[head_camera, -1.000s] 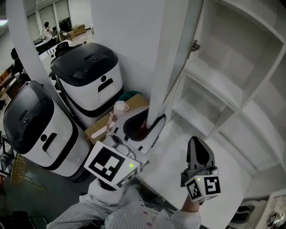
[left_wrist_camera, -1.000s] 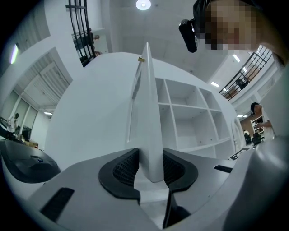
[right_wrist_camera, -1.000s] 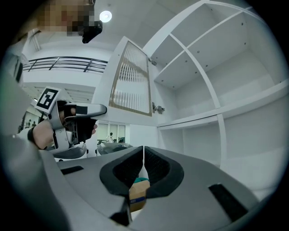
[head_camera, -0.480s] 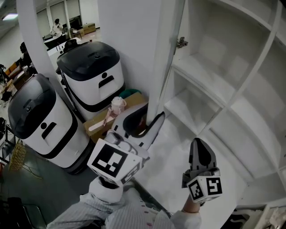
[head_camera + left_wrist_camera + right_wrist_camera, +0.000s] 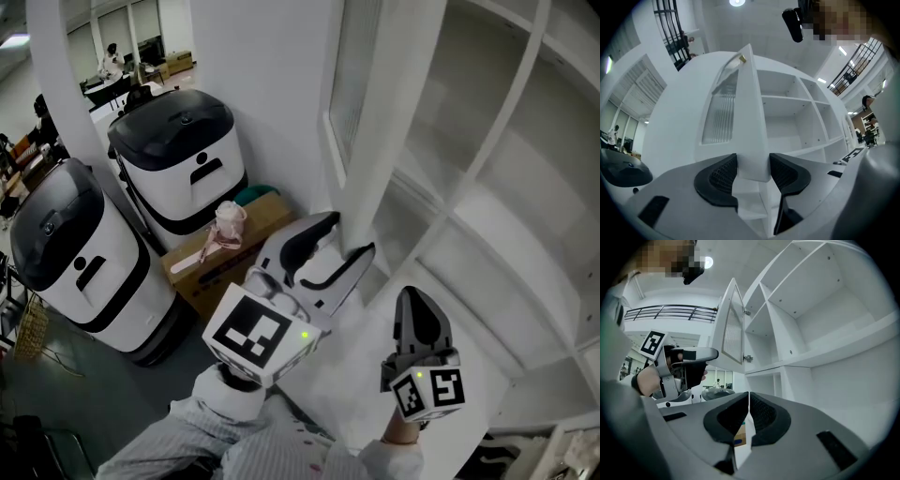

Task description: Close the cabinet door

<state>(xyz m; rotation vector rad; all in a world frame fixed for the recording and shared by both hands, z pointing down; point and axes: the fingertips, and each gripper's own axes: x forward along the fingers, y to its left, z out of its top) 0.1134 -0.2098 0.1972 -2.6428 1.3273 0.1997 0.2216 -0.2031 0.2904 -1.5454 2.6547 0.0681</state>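
The white cabinet door [image 5: 375, 122] with a ribbed glass panel stands partly swung over the open shelves [image 5: 487, 206]. My left gripper [image 5: 349, 234] is at the door's lower edge. Its jaws have just been opening, and they now stand wide with the door's edge [image 5: 750, 131] between the pads and no visible pressure on it. The left gripper [image 5: 753, 171] points slightly upward along the door. My right gripper [image 5: 412, 298] hovers lower right in front of the shelves, shut and empty [image 5: 749, 411]. The right gripper view shows the door [image 5: 729, 329] and the left gripper [image 5: 689, 359] at its bottom.
Two large white machines with black lids [image 5: 173, 155] [image 5: 66, 253] stand left of the cabinet. A cardboard box [image 5: 202, 267] with a pink-and-white item [image 5: 225, 225] sits on the floor beside the door. The cabinet's side wall [image 5: 262, 84] rises behind them.
The door has swung further toward the cabinet front. My left gripper has moved right with it and its jaws have spread wider. The right gripper keeps about the same place in view.
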